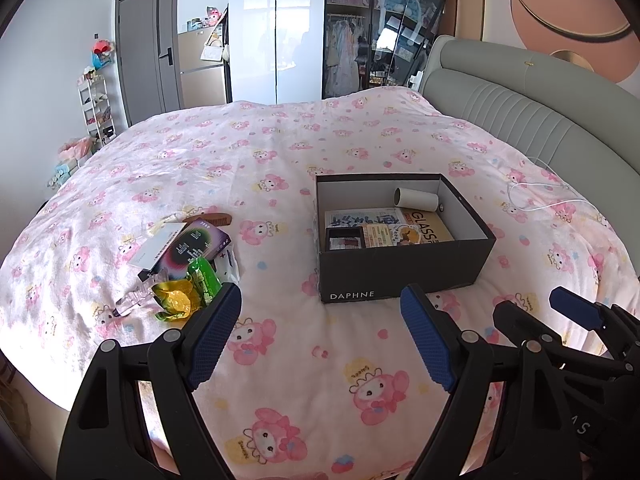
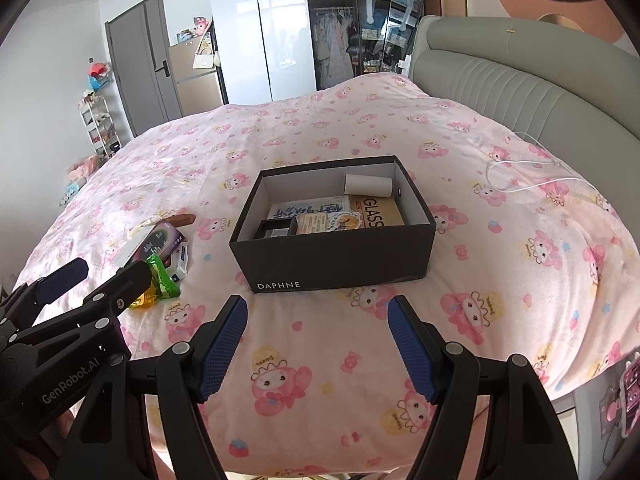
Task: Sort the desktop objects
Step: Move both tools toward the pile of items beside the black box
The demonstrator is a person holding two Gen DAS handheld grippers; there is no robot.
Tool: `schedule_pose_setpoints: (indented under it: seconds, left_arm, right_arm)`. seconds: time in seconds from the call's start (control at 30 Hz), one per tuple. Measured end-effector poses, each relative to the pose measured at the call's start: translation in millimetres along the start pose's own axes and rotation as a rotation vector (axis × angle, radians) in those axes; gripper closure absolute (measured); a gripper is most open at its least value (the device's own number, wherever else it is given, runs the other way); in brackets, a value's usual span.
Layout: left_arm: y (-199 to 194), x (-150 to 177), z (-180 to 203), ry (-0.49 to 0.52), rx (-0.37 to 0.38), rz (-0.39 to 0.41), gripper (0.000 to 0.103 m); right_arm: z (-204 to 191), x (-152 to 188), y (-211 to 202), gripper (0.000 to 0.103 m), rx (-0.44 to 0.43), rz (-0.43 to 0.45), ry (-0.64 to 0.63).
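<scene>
Left gripper (image 1: 322, 334) spread wide, holding nothing; right gripper (image 2: 318, 342) likewise agape and empty; black DAPHNE box (image 2: 340, 264) just ahead of right; snack packets (image 1: 188, 292) beside left's left finger

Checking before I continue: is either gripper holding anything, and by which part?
Nothing is held. The left gripper and right gripper are both open above the bedspread.
</scene>
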State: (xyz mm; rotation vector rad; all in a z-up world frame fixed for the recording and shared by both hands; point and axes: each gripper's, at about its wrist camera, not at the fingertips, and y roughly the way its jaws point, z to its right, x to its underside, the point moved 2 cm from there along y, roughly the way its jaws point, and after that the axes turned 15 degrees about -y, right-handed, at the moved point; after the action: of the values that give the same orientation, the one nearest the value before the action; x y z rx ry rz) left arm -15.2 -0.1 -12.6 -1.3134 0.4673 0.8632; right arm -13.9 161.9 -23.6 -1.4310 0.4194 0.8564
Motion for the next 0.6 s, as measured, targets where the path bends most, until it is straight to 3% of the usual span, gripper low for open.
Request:
schedule_pose_setpoints:
  seconds: [0.27,0.6]
  left_arm:
    - [-0.3,-0.8,-3.7,-0.013,0.001,0.009,0.020]
    - [15.4,-10.5,-60.8,-0.111,-0.063,-0.011,0.020]
  right_arm:
    - [-13.3,-7.4,13.1,0.032,-0.053,-0.008,-0.025]
    - [-42.5,-19.9,35.2,0.032,-0.139,-0.017,-0.079]
